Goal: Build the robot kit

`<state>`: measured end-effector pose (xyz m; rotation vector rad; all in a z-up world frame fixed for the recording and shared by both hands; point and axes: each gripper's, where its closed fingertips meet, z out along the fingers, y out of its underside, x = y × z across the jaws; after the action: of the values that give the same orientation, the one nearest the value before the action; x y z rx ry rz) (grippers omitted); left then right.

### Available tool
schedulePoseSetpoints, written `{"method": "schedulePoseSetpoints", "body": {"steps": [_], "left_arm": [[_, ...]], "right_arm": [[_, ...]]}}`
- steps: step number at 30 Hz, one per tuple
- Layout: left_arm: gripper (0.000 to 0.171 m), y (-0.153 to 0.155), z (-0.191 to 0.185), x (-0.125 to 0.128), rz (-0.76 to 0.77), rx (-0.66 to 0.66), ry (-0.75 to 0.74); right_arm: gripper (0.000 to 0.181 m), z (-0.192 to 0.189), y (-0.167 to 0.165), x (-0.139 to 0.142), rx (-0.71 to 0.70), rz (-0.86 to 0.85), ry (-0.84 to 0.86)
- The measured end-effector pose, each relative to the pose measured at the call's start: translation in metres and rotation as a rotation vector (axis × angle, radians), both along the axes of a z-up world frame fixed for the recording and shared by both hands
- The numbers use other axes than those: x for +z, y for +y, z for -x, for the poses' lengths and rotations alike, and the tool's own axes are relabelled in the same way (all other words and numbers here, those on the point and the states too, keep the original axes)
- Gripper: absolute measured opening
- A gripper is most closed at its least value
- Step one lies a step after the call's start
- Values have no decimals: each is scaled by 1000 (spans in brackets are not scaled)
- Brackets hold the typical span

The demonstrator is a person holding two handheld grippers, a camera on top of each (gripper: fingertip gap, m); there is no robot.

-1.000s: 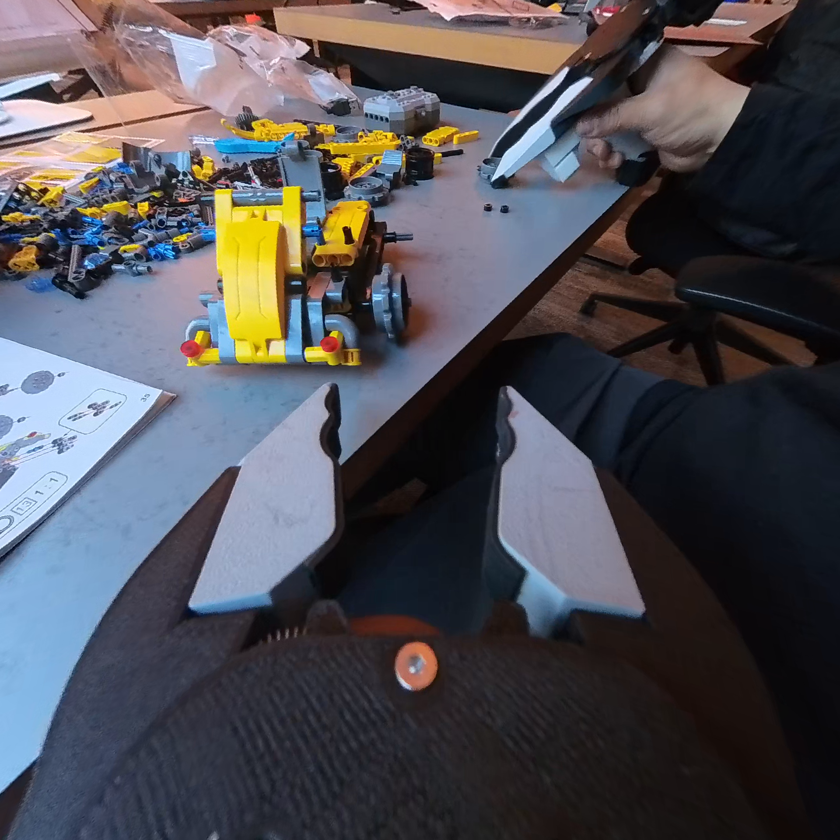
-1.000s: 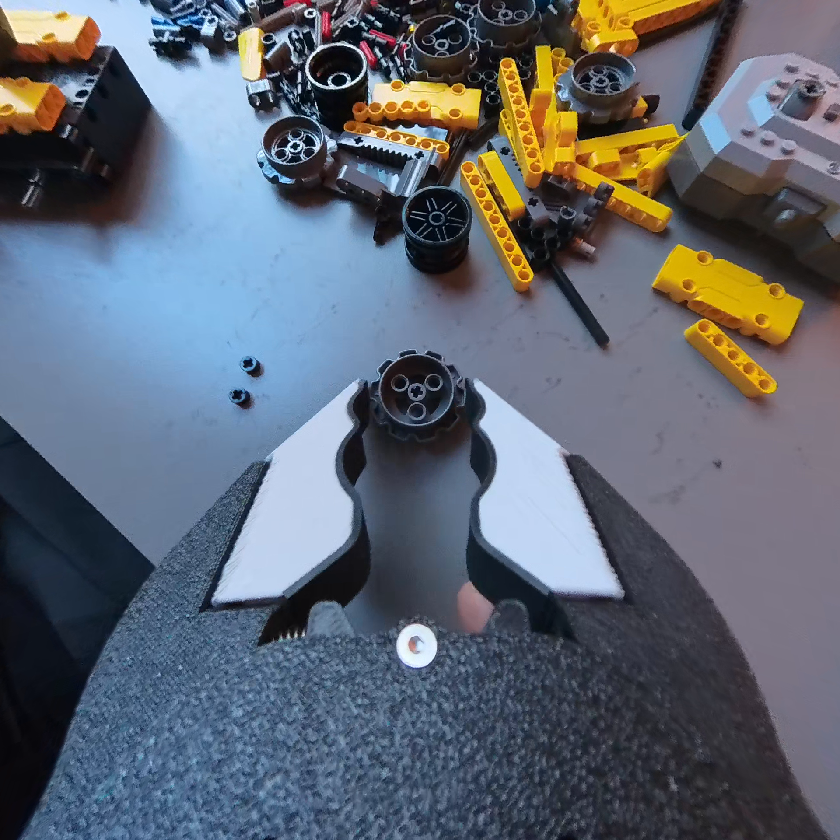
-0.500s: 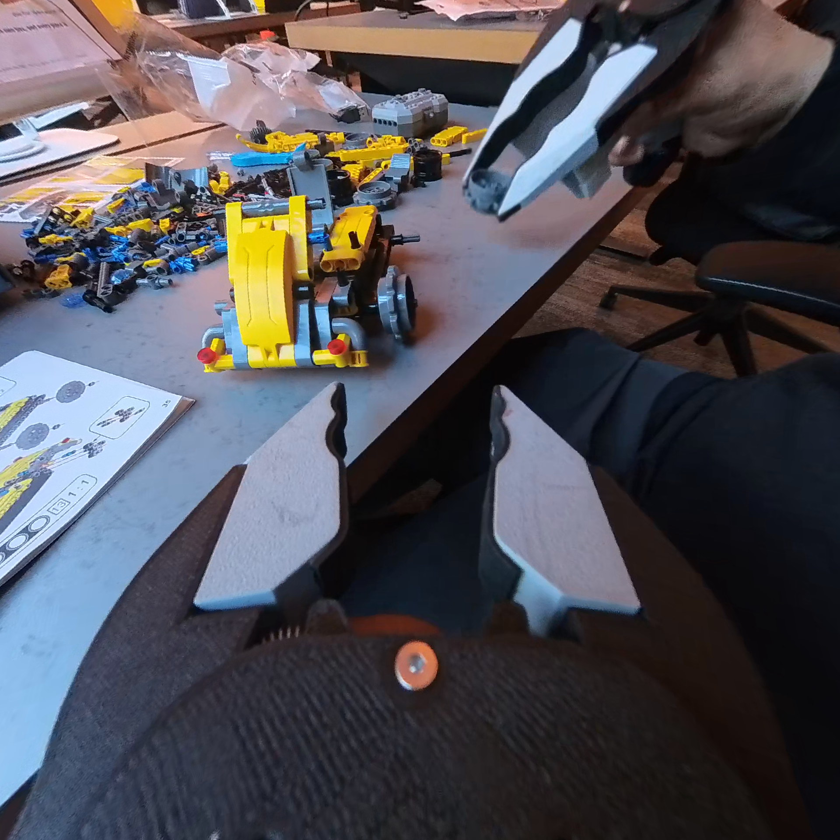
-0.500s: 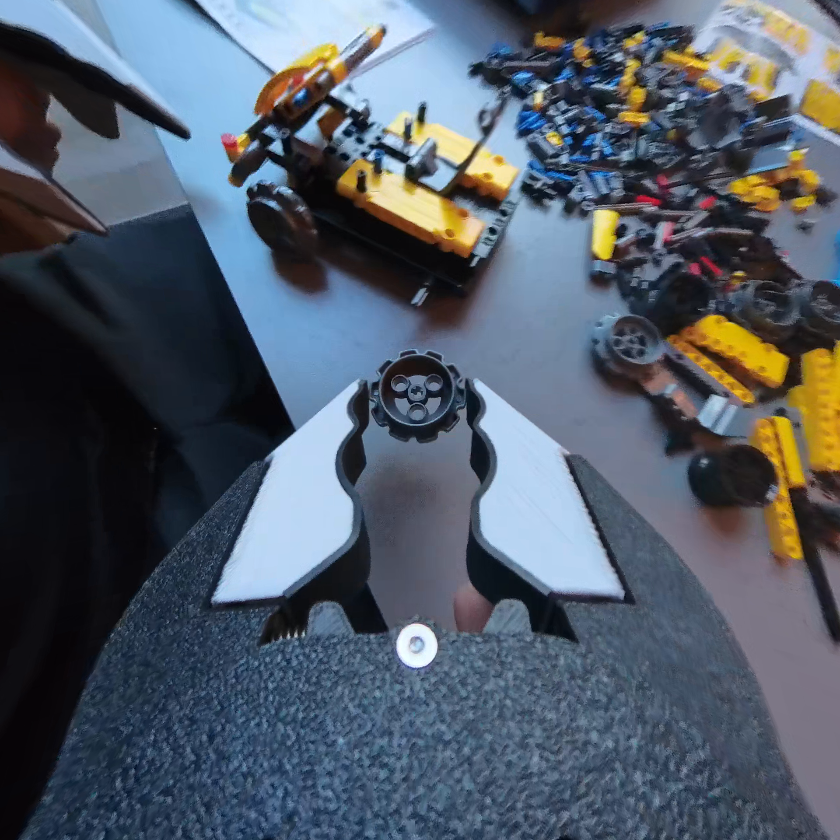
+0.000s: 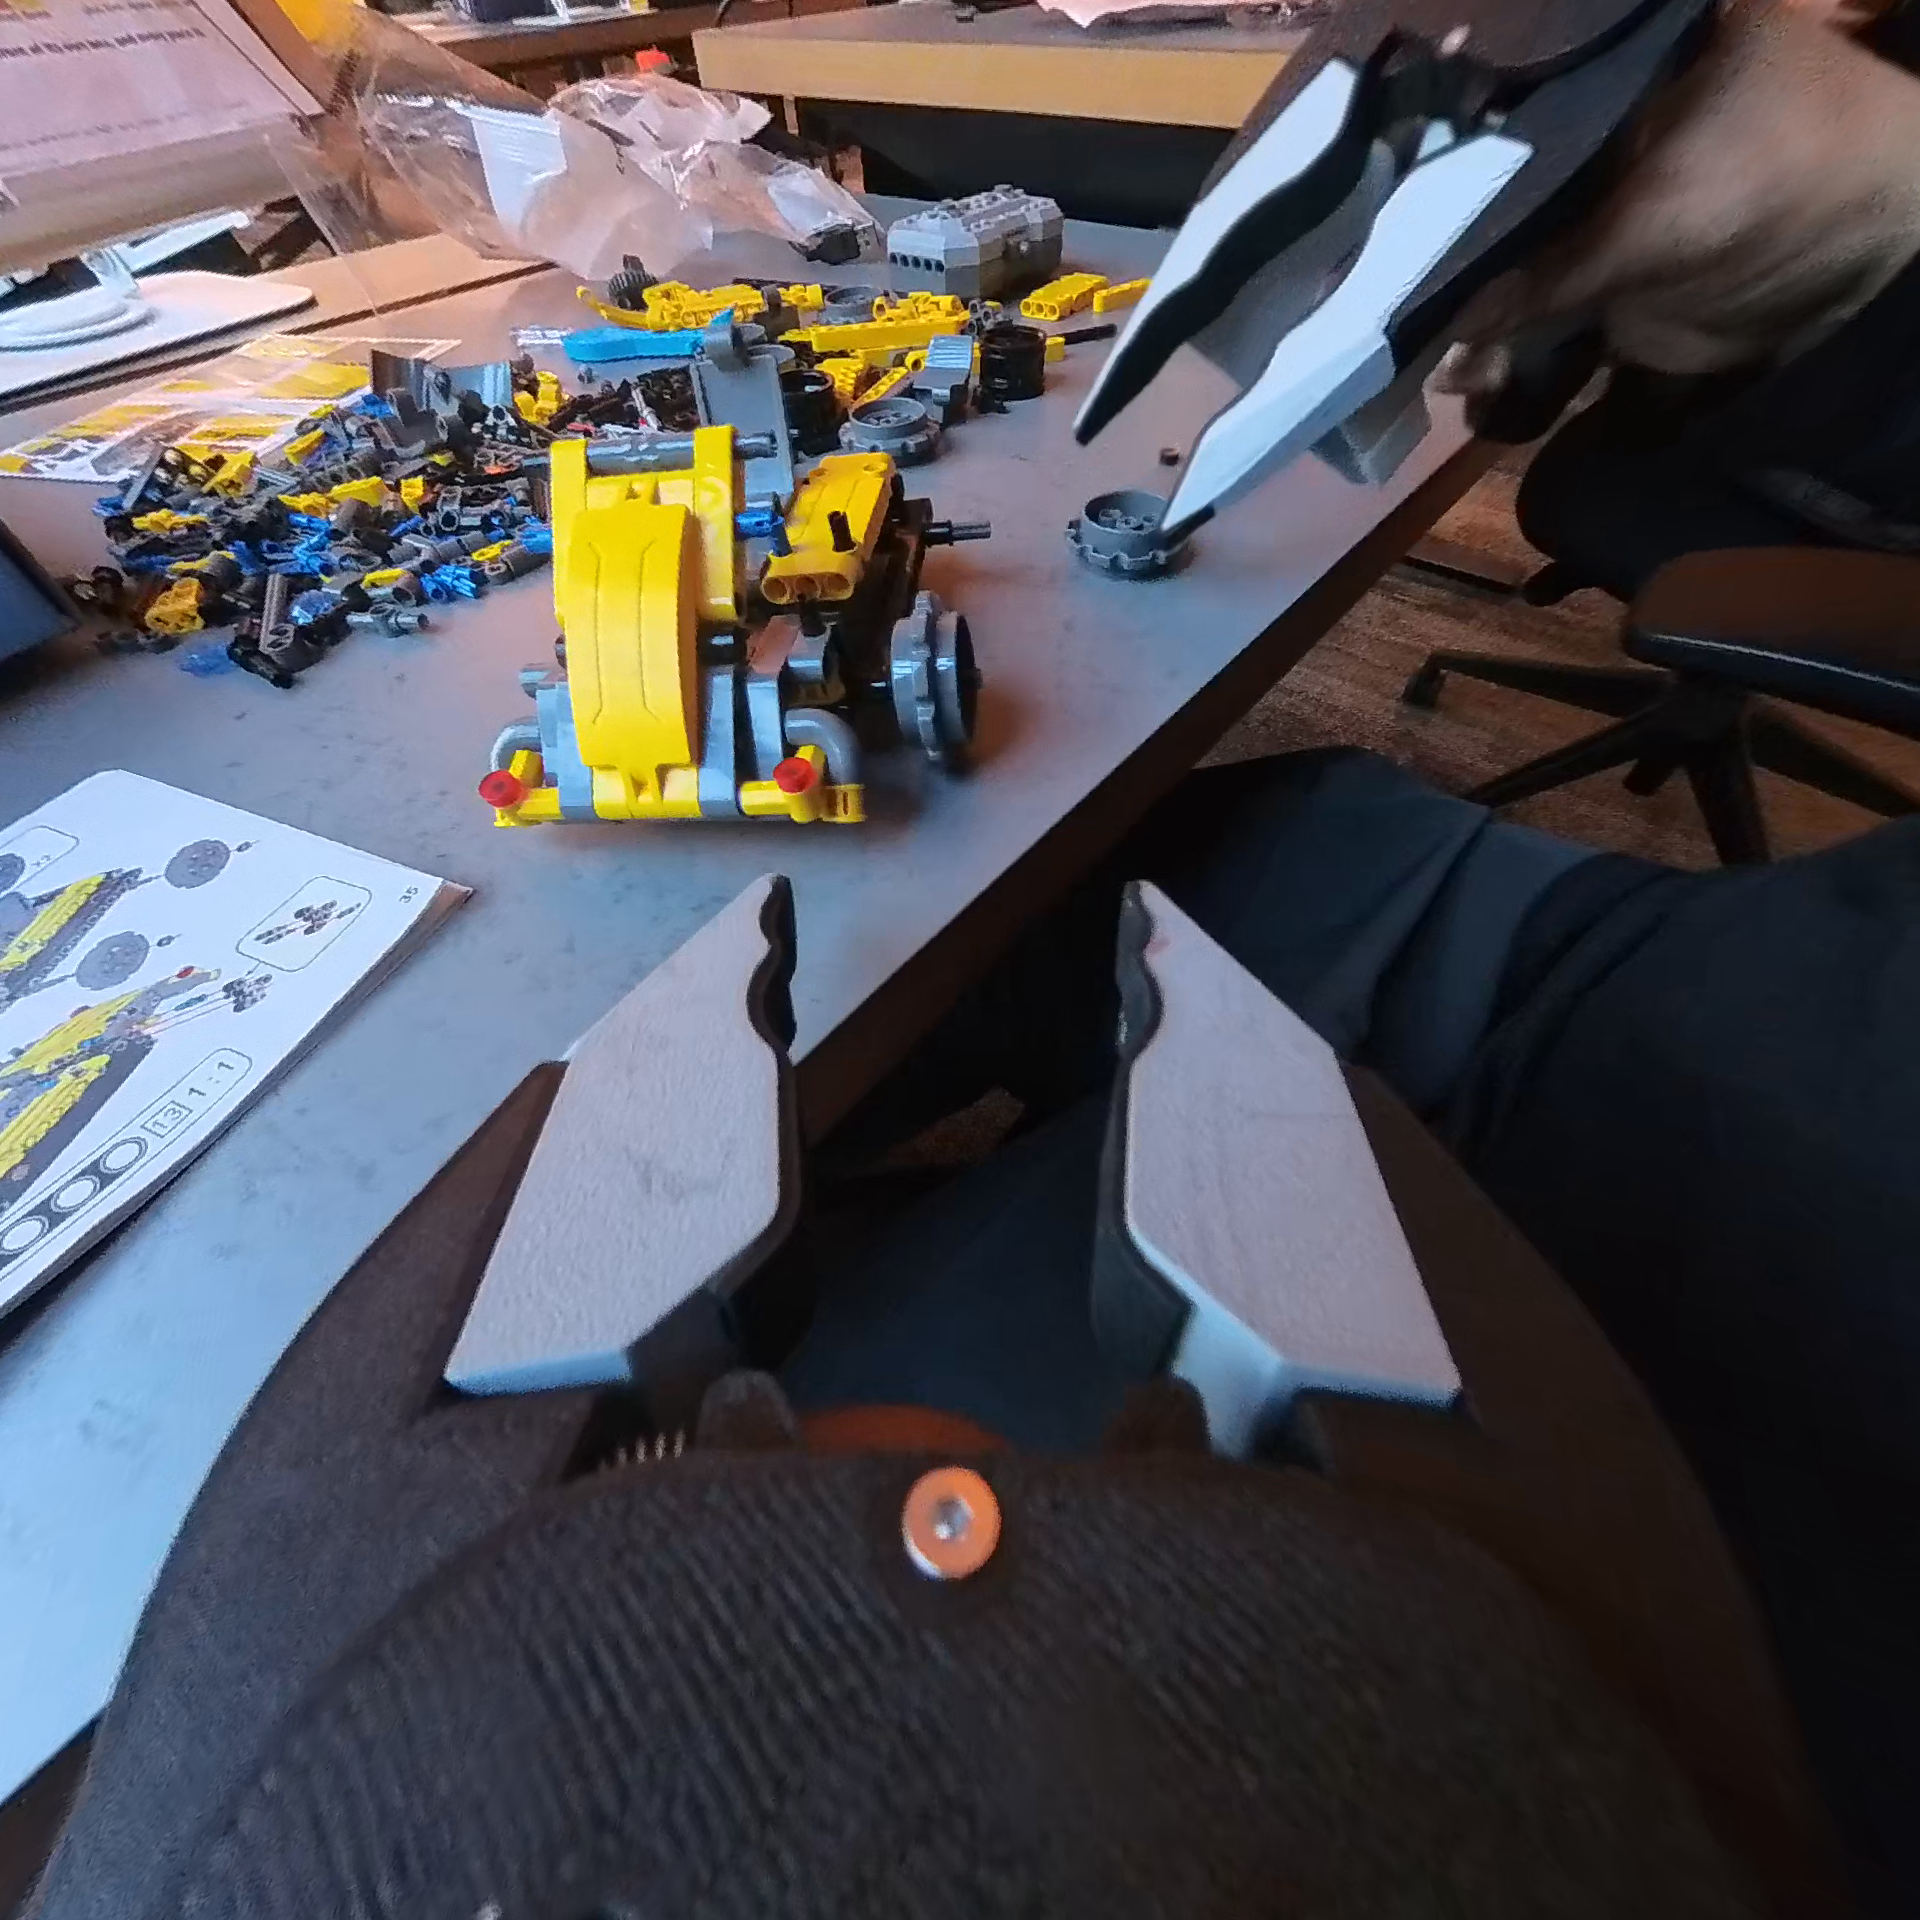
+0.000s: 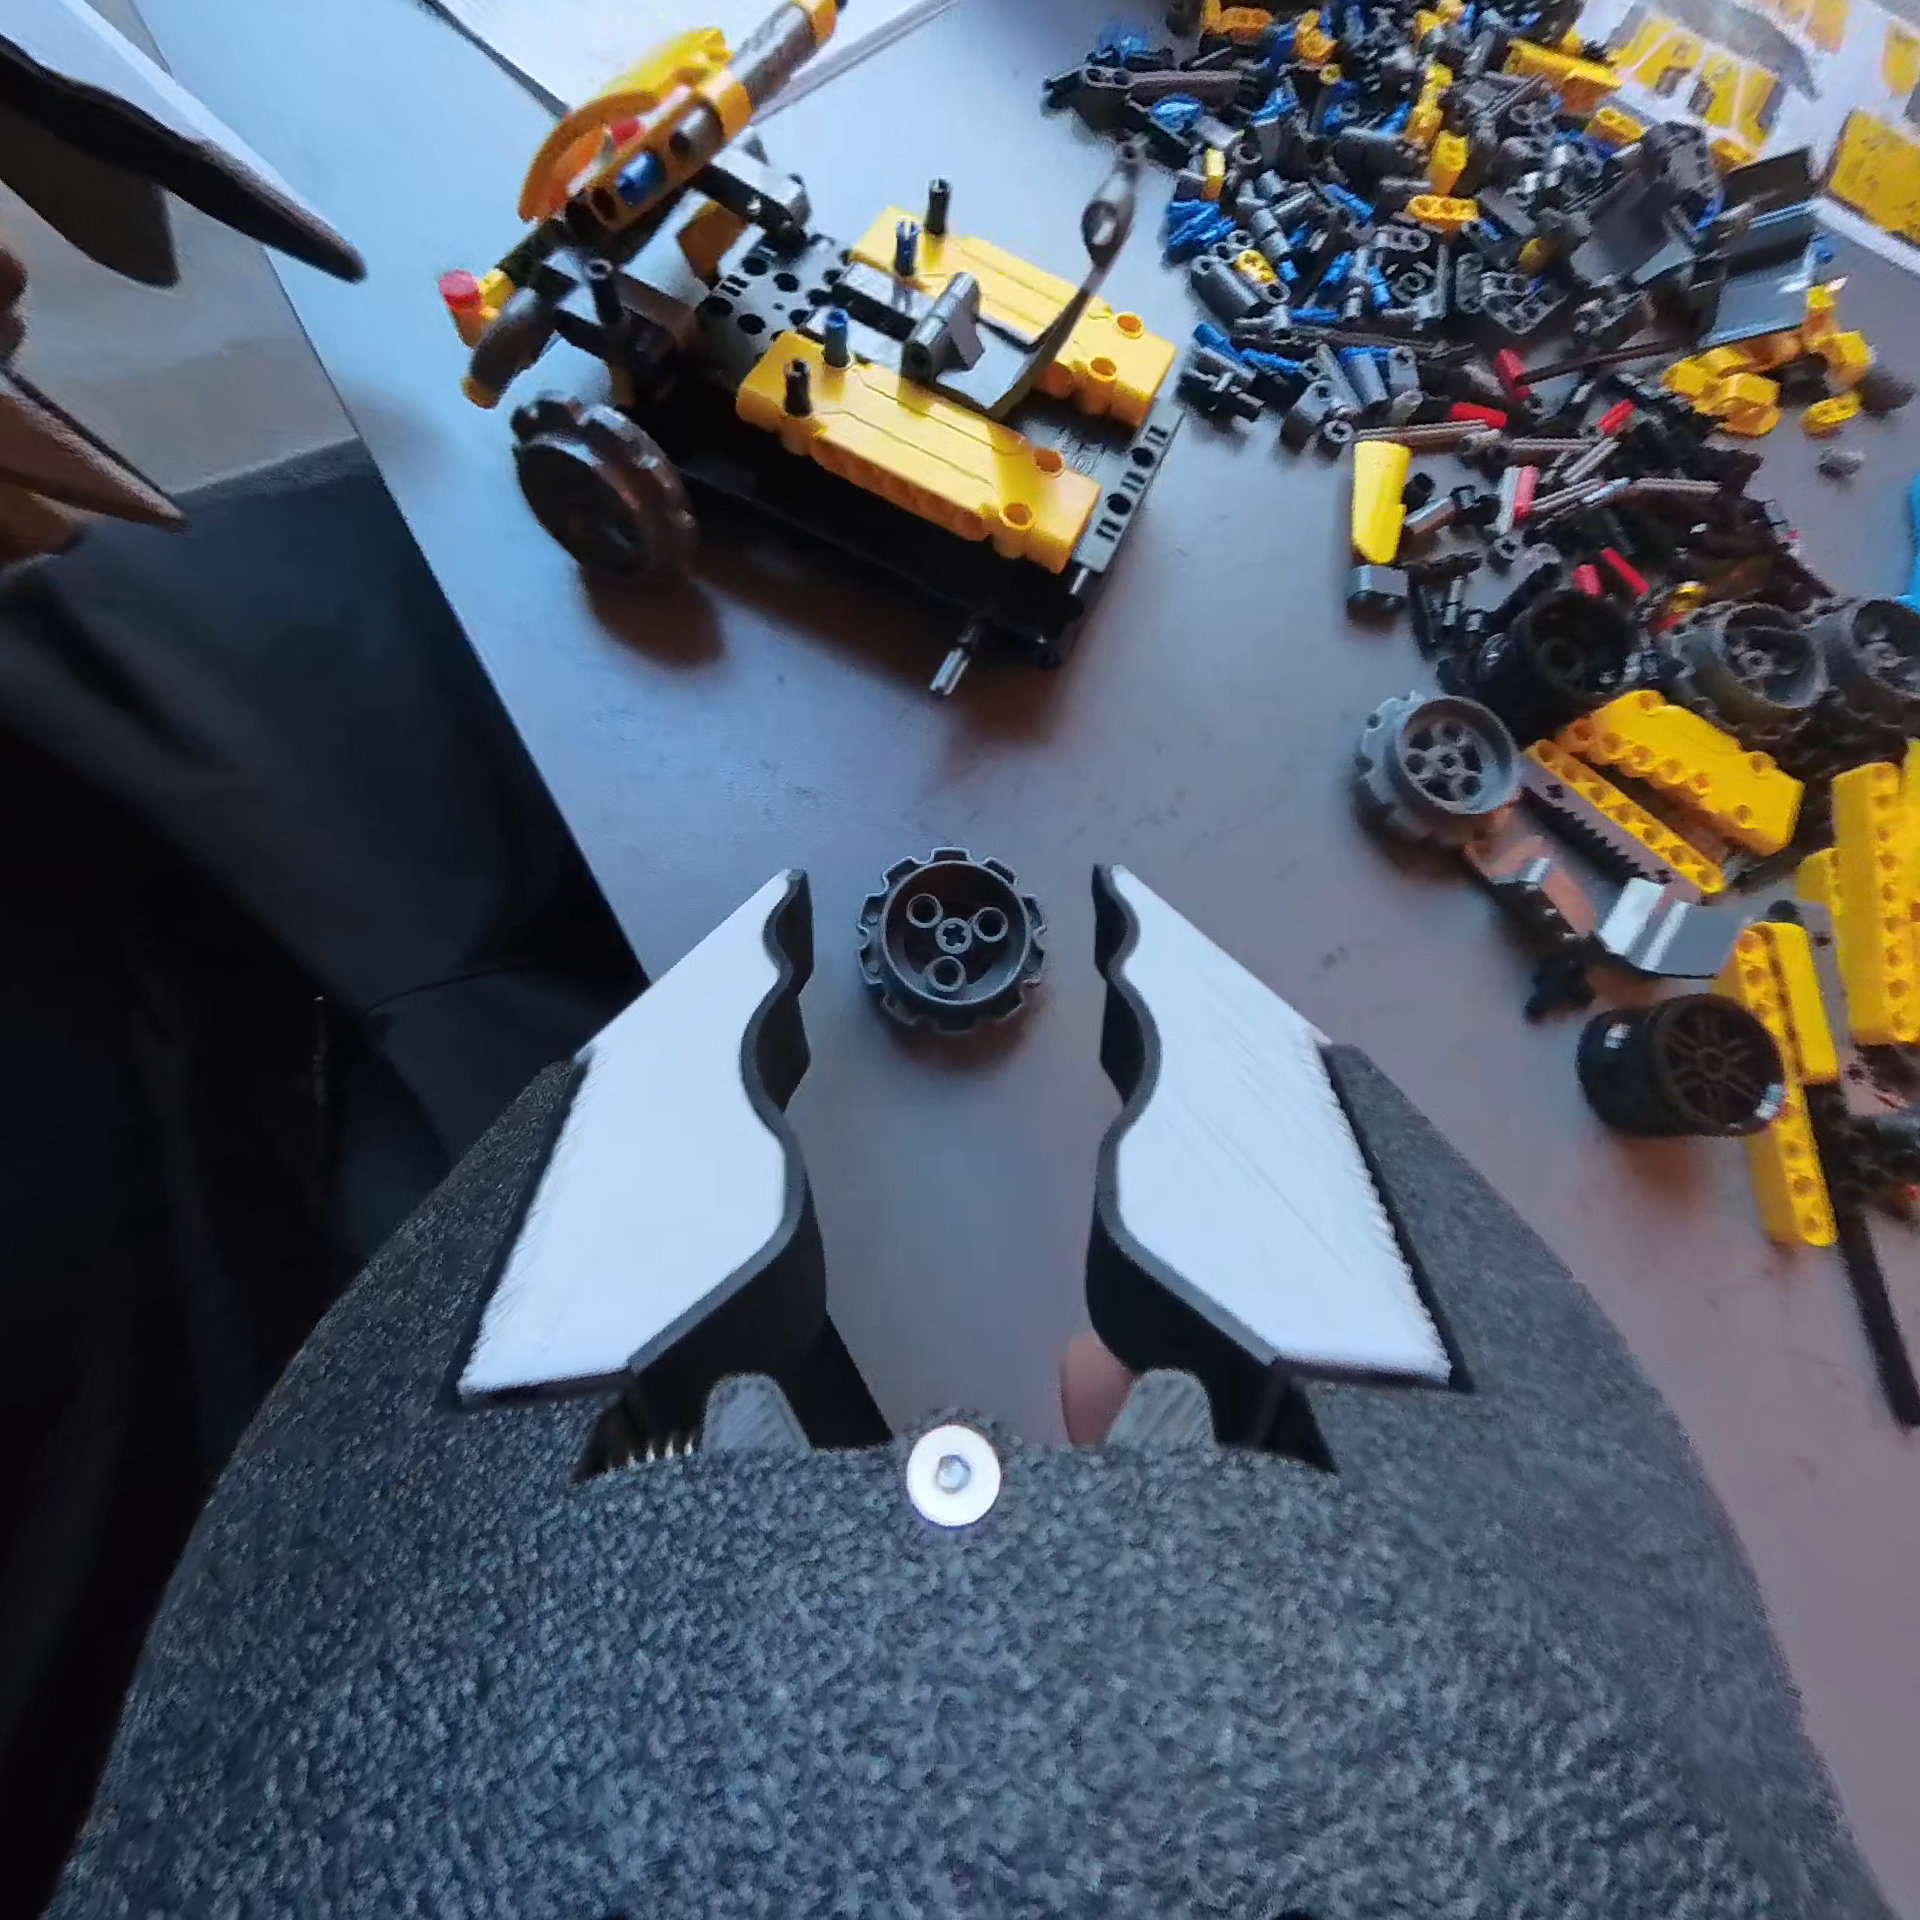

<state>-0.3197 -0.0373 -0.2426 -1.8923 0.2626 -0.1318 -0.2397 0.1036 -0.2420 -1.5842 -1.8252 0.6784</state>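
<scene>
A small grey toothed wheel hub (image 6: 951, 954) lies flat on the grey table, between my right gripper's (image 6: 948, 894) open fingers and apart from both. It also shows in the left wrist view (image 5: 1127, 530), with the right gripper (image 5: 1132, 468) just above it. A partly built yellow and grey brick vehicle (image 5: 707, 634) stands near the table's front edge, also seen in the right wrist view (image 6: 831, 395). My left gripper (image 5: 956, 935) is open and empty, held over the table edge and the person's dark-clothed lap.
A pile of loose blue, black and yellow brick parts (image 5: 312, 499) lies behind the vehicle. More yellow beams and black wheels (image 6: 1683, 831) lie to the right. An instruction booklet (image 5: 156, 997) lies front left. Clear plastic bags (image 5: 603, 177), a grey block (image 5: 977, 239) and an office chair (image 5: 1745, 665) are also present.
My right gripper carried the wheel hub from the parts pile toward the vehicle, lowered it to the table and opened, letting it go. My left gripper stayed open and nearly still.
</scene>
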Motion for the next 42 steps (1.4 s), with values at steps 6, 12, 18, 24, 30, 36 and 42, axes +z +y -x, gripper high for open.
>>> {"method": "schedulePoseSetpoints", "body": {"steps": [6,12,18,24,30,36,42], "left_arm": [[66,7,6,1,19,71,4],[87,29,43,36,76,368,85],[105,53,43,47,166,464,174],[105,59,47,47,203,501,231],[106,81,38,84,179,433,297],[106,105,2,83,167,336,280],[105,119,-31,68,185,261,272]], "right_arm": [[62,7,-13,15,21,-116,-51],[73,30,-55,30,155,-134,-31],[74,46,-85,41,259,-189,-21],[77,70,-56,59,228,-254,-68],[80,66,-27,86,215,-254,-66],[81,21,0,81,41,-231,-54],[83,-24,4,63,-112,-151,-41]]}}
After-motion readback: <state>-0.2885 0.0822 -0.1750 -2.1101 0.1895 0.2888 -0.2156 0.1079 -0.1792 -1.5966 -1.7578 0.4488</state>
